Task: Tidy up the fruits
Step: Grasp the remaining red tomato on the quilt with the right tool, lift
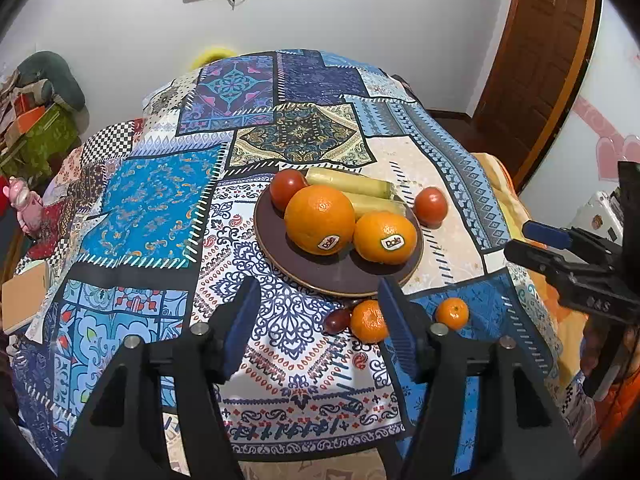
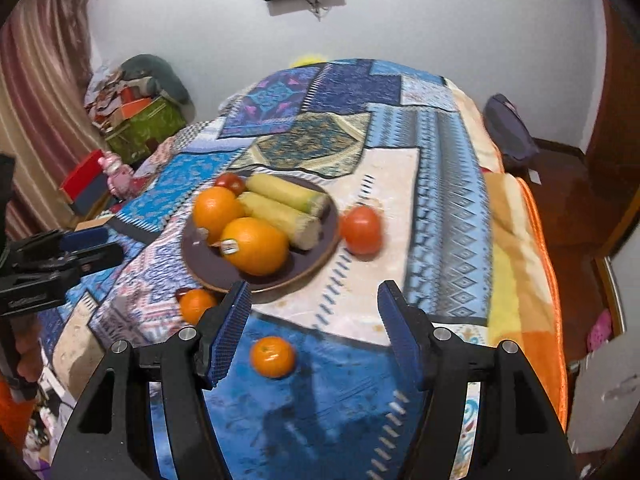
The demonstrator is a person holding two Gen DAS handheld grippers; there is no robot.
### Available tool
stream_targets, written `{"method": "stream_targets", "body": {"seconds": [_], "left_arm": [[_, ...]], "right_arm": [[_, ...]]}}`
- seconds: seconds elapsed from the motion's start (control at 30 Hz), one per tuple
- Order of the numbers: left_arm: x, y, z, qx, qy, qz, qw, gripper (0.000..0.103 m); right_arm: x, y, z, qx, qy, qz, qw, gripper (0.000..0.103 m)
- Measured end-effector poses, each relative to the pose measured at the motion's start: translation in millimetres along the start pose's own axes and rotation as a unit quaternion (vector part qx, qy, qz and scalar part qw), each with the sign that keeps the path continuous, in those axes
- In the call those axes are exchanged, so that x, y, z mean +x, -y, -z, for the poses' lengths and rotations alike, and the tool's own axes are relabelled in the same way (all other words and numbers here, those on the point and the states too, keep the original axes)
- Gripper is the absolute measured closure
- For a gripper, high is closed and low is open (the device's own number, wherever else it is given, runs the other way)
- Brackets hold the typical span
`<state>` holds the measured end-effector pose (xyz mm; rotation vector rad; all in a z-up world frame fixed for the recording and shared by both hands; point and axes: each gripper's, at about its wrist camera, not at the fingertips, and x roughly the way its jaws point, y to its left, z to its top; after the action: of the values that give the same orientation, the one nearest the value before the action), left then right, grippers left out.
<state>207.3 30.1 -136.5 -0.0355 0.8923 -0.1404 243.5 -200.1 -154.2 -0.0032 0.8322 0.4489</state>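
A brown plate [image 1: 320, 272] [image 2: 200, 262] on the patchwork cloth holds two large stickered oranges [image 1: 320, 218] [image 2: 256, 246], a tomato [image 1: 286, 188] and two pale yellow-green stalks [image 1: 348, 182] [image 2: 286, 194]. Off the plate lie a second tomato [image 1: 431, 205] [image 2: 361, 230], two mandarins [image 1: 369, 321] [image 2: 273, 357] and a dark grape [image 1: 335, 320]. My left gripper [image 1: 319, 284] hovers open over the plate's near rim, holding nothing. My right gripper [image 2: 314, 286] is open and empty above the small mandarin. Each gripper shows at the other view's edge [image 1: 520, 240] [image 2: 106, 245].
A tan book [image 1: 24, 300] lies at the table's left edge near a pink toy [image 1: 24, 208]. A green box [image 2: 140, 128] with clutter stands by the wall. A dark bag [image 2: 508, 132] sits beyond the table's right side. An orange blanket [image 2: 536, 260] hangs there.
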Motion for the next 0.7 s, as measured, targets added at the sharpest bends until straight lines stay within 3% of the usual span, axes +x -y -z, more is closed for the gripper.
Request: {"method": "stream_targets", "body": {"seconds": [0.27, 0.43, 0.57, 0.7], "left_arm": [[23, -9, -9, -0.018, -0.002, -0.001, 0.9998, 0.041], [38, -13, -15, -0.019, -0.002, -0.003, 0.9998, 0.041], [52, -18, -18, -0.025, -0.007, 0.003, 0.9997, 0.041], [63, -22, -21, -0.031, -0.01, 0.006, 0.9994, 0.041]], "right_arm": [[45, 20, -19, 0.015, -0.024, 0.001, 1.0, 0.041], [84, 20, -30, 0.001, -0.053, 0.0, 0.999, 0.05], [103, 26, -30, -0.009, -0.062, 0.018, 0.998, 0.052], [110, 34, -25, -0.011, -0.071, 0.029, 0.997, 0.063]]}}
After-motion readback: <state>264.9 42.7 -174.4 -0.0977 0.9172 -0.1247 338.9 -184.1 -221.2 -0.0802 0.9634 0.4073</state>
